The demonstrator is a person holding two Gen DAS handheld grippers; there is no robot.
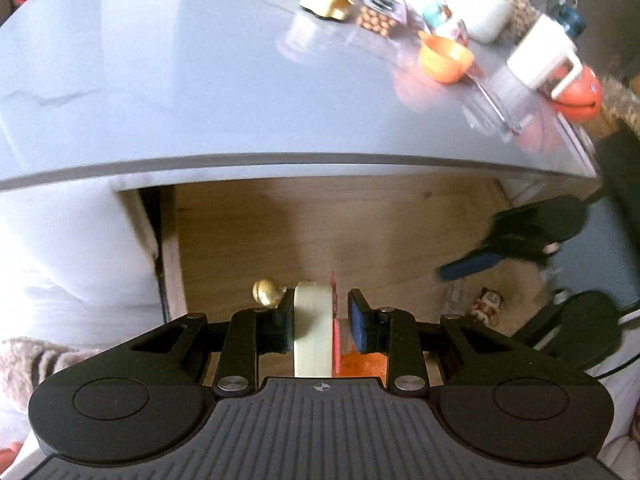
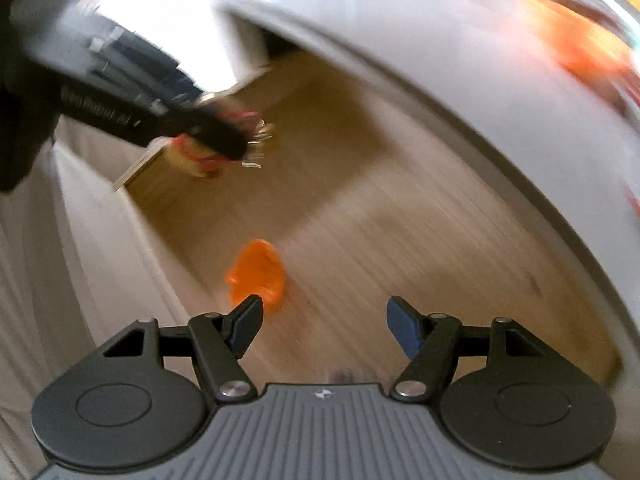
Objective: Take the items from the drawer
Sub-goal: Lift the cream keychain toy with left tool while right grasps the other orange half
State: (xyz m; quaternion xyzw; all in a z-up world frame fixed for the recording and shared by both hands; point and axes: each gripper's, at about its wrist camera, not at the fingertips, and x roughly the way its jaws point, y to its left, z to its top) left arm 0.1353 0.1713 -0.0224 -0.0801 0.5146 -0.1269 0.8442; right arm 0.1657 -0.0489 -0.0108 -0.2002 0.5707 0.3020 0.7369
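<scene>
Wooden drawer (image 1: 280, 224) under cluttered countertop (image 1: 160, 80), left gripper (image 1: 322, 316) clamping cream tub (image 1: 314, 328) (lid pink), right gripper (image 2: 324, 330) wide.

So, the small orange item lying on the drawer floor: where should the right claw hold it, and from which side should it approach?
Probably from above. The orange item lies low on the wooden drawer floor, with bare wood around it, and the right claw is open and empty just short of it. I would grip across its narrower width, one finger on each side. The picture is blurred, so I cannot tell its exact shape.
</scene>
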